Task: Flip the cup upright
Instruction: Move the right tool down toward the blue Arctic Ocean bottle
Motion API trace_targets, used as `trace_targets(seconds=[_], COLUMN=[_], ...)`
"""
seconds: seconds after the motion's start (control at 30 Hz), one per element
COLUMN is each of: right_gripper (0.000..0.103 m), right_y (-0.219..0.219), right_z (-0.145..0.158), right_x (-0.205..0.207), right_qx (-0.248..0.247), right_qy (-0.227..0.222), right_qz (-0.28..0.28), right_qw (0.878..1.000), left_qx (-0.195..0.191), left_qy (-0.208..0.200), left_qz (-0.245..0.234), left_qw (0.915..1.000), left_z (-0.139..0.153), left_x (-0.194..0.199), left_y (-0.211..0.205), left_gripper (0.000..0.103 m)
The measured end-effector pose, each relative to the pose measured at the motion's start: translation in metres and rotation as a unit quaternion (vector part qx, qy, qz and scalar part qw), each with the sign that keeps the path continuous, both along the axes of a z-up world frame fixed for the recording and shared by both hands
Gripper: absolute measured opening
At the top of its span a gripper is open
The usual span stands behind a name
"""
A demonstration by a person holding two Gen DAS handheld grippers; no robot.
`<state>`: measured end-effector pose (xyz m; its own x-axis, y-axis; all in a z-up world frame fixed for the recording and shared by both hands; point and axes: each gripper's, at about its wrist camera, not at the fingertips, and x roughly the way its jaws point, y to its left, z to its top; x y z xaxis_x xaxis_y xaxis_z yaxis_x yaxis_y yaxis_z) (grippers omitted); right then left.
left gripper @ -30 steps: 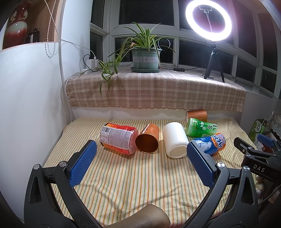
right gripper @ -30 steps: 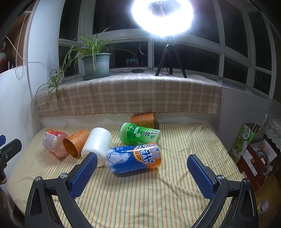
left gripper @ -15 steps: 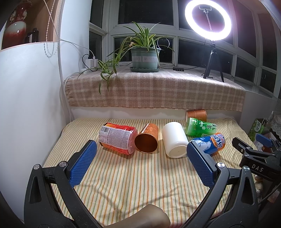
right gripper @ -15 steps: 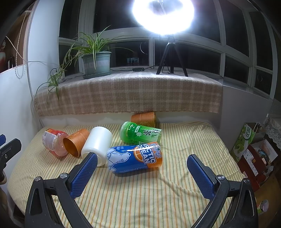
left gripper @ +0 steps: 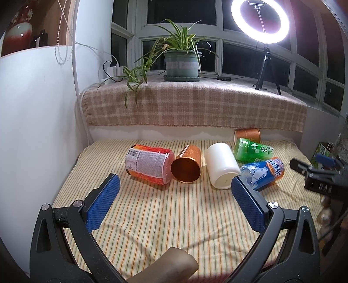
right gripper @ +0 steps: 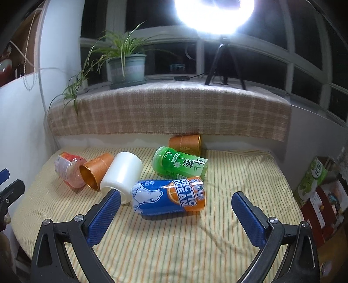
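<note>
Several cups lie on their sides on a striped cloth. In the left wrist view: a red labelled cup (left gripper: 150,166), a copper cup (left gripper: 186,166) with its mouth toward me, a white cup (left gripper: 221,167), a green cup (left gripper: 253,150), a blue Arctic Ocean cup (left gripper: 262,172) and a second copper cup (left gripper: 248,135) at the back. My left gripper (left gripper: 174,200) is open and empty, short of the red and copper cups. My right gripper (right gripper: 174,214) is open and empty, just short of the blue cup (right gripper: 169,197); the white cup (right gripper: 121,174) lies to its left.
A plaid-covered sill (left gripper: 191,104) behind the cloth holds a potted plant (left gripper: 181,63) and a ring light on a tripod (left gripper: 261,19). A white wall (left gripper: 37,113) is on the left. Boxes (right gripper: 319,185) stand off the right edge.
Both grippers have edged slightly closer to the cups. Both stay open. No cup has moved.
</note>
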<state>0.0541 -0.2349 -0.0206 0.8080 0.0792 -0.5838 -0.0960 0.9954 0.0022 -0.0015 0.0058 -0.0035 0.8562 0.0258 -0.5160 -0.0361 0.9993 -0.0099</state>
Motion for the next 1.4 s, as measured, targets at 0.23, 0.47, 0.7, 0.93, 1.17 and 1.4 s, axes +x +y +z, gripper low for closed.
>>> trace_targets(seconds=[0.23,0.47,0.7,0.93,1.17,1.4], right_gripper=[0.103,0.103,0.102,0.099,0.095,0.092], right_y=[-0.007,-0.008,-0.022,-0.016,-0.017,-0.006], right_z=[0.000,-0.005,-0.010,-0.017,-0.038,-0.056], right_x=[0.041,0.082,0.120,0.145,0.161,0.164], right_qx=[-0.052,-0.067,0.078,0.165,0.292,0.335], right_qy=[0.028,0.080,0.158,0.203,0.255,0.269], right_qz=[0.038,0.065,0.011,-0.023,-0.097,-0.161], right_qw=[0.998,0.992,0.984,0.965,0.916,0.888], left_qx=[0.005,0.008,0.011,0.009,-0.003,-0.017], left_qy=[0.012,0.032,0.045,0.051,0.051,0.049], left_qz=[0.003,0.007,0.020,0.024,0.026,0.027], left_qw=[0.9999,0.9994,0.9987,0.9983,0.9983,0.9983], left_z=[-0.009,-0.021,-0.031,-0.037,-0.039,-0.041], left_x=[-0.002,-0.004,-0.004,-0.006,-0.008,-0.010], left_y=[0.009,0.021,0.031,0.040,0.050,0.066], left_gripper=[0.103,0.103,0.103,0.103,0.103,0.103])
